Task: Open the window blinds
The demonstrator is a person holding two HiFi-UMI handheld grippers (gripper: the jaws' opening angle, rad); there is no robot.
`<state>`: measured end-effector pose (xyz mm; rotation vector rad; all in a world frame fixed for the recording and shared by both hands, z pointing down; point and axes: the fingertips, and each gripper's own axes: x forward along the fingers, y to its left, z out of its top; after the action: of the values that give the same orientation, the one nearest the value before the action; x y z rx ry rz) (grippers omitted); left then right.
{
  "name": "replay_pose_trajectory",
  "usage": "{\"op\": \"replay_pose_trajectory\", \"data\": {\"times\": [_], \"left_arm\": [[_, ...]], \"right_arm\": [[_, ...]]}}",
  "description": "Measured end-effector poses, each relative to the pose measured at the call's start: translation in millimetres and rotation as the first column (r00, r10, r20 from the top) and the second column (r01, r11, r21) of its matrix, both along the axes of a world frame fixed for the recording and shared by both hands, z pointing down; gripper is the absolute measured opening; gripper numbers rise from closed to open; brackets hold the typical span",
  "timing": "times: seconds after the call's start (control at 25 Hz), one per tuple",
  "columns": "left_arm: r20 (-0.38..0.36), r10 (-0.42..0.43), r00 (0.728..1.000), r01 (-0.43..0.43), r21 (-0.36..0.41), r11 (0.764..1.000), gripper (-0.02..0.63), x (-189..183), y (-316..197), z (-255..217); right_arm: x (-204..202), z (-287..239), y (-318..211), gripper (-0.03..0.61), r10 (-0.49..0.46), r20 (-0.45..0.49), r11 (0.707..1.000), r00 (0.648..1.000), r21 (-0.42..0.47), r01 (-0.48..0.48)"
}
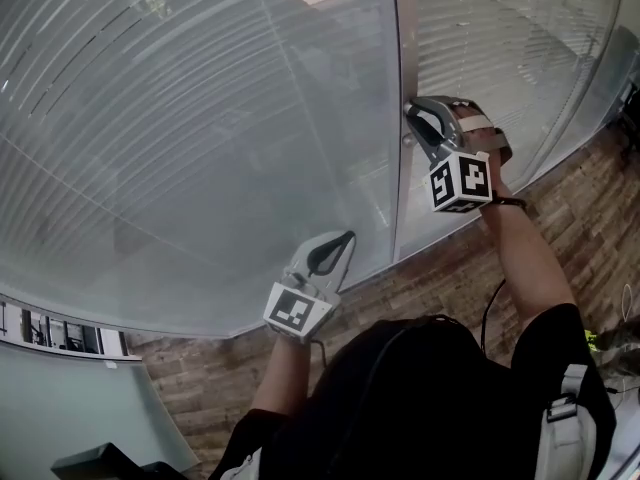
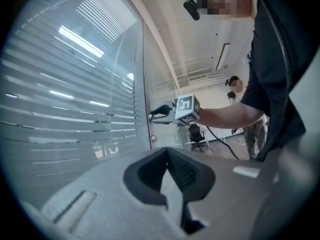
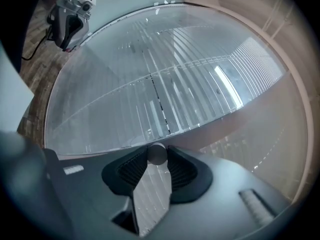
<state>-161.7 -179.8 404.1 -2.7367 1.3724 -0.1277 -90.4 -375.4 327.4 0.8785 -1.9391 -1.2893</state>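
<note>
Blinds [image 1: 180,118] hang lowered behind two glass panes, one wide on the left and one narrower on the right, with their slats lying horizontal. A pale upright frame post [image 1: 405,68] divides the panes. At that post the right gripper [image 1: 412,113] points level at the glass, its jaws clamped on a small round knob [image 3: 157,154] that sticks out towards the person. The left gripper [image 1: 346,239] is nearer and further left, close to the left pane's lower part. Its jaws meet at the tips with nothing between them. Below the panes runs a brick-patterned floor [image 1: 560,228].
</note>
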Motion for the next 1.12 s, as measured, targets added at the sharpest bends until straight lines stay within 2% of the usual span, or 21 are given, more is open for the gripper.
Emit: {"op": "replay_pose_trajectory", "data": {"times": [0.32, 0.6, 0.72, 0.88, 1.12], "left_arm": [[0.009, 0.014, 1.0, -0.014, 0.018, 1.0, 0.005, -10, 1, -7], [0.001, 0.015, 1.0, -0.015, -0.001, 1.0, 0.005, -14, 4, -3], [-0.005, 0.024, 1.0, -0.024, -0.001, 1.0, 0.005, -11, 4, -4], [-0.02, 0.048, 0.999, -0.048, -0.01, 0.999, 0.005, 0, 4, 1], [-0.031, 0.071, 0.997, -0.071, -0.023, 0.997, 0.005, 8, 4, 6]], "right_arm": [[1, -5, -3, 0.127, 0.042, 0.202, 0.989, 0.979, -0.15, -0.012], [4, -8, -5, 0.129, 0.099, 0.388, 0.959, 0.916, -0.284, 0.017], [5, -9, -7, 0.127, 0.133, 0.462, 0.944, 0.877, -0.327, 0.029], [7, -5, -10, 0.129, 0.178, 0.579, 0.906, 0.796, -0.412, 0.096], [11, -4, -15, 0.127, 0.242, 0.668, 0.864, 0.704, -0.478, 0.157]]}}
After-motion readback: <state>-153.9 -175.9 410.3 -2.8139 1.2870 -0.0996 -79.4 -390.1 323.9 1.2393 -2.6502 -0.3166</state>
